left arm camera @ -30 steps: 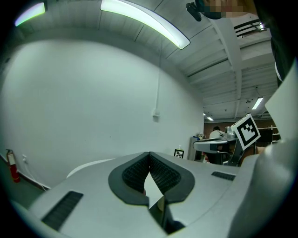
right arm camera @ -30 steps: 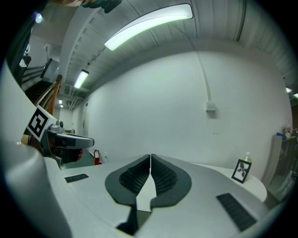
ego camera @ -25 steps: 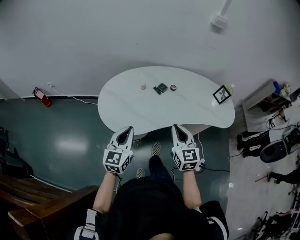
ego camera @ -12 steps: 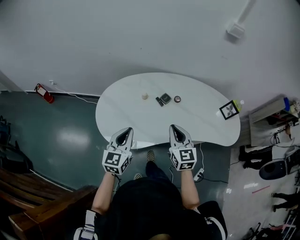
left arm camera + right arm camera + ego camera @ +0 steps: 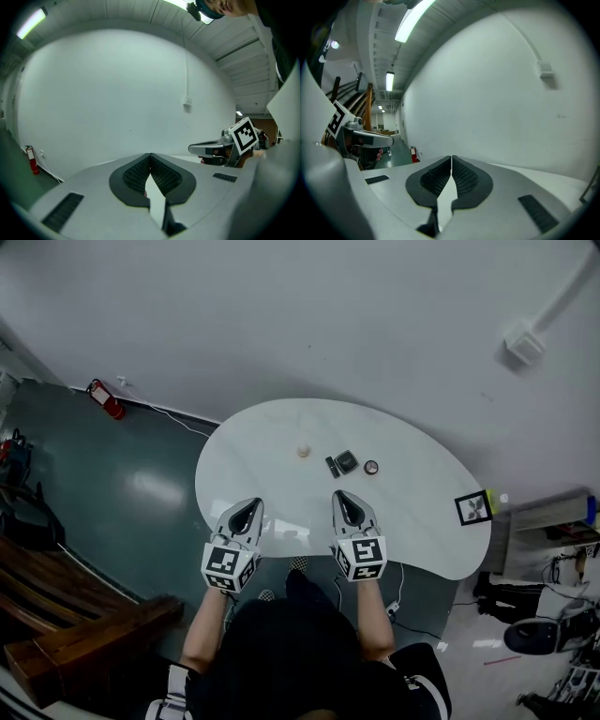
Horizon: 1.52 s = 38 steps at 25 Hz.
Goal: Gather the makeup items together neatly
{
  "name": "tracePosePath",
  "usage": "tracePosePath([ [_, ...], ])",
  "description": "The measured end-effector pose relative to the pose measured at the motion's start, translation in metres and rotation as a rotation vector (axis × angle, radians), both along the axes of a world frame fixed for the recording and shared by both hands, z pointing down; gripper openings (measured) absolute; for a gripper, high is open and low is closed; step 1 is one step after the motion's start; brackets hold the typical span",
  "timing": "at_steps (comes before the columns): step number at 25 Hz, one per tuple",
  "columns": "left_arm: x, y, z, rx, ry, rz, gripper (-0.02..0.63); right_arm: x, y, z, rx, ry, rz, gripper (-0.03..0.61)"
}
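White table (image 5: 412, 512): makeup items (image 5: 345, 462) well beyond left tool (image 5: 251, 503), right tool (image 5: 338, 495).

no legible text, labels, brands or numbers anywhere

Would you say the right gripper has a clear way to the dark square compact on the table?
Probably yes: only bare tabletop lies between the right gripper and the compact, with nothing standing in between. Its jaws are shut, so they would need to open first.
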State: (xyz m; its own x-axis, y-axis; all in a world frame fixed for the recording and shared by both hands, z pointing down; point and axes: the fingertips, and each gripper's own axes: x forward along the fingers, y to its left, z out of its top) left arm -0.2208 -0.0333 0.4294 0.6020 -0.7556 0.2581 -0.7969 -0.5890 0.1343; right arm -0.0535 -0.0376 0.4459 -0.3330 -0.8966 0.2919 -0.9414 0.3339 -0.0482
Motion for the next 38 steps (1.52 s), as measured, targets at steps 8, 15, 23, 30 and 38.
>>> tracePosePath([
  [8, -0.016, -0.037, 0.03, -0.06, -0.016, -0.144, 0.017, -0.013, -0.067, 0.038, -0.049, 0.005, -0.132, 0.032],
  [15, -0.031, -0.045, 0.058, -0.127, -0.037, -0.231, 0.017, -0.025, -0.104, 0.078, -0.111, 0.007, -0.206, 0.032],
  [23, -0.033, -0.065, 0.096, -0.204, -0.055, -0.26, 0.017, -0.027, -0.157, 0.134, -0.167, 0.061, -0.218, 0.034],
  [30, -0.032, -0.079, 0.123, -0.258, -0.058, -0.273, 0.017, -0.031, -0.186, 0.184, -0.252, 0.066, -0.239, 0.127],
  [38, -0.032, -0.091, 0.138, -0.298, -0.065, -0.276, 0.017, -0.043, -0.202, 0.218, -0.311, 0.095, -0.278, 0.163],
])
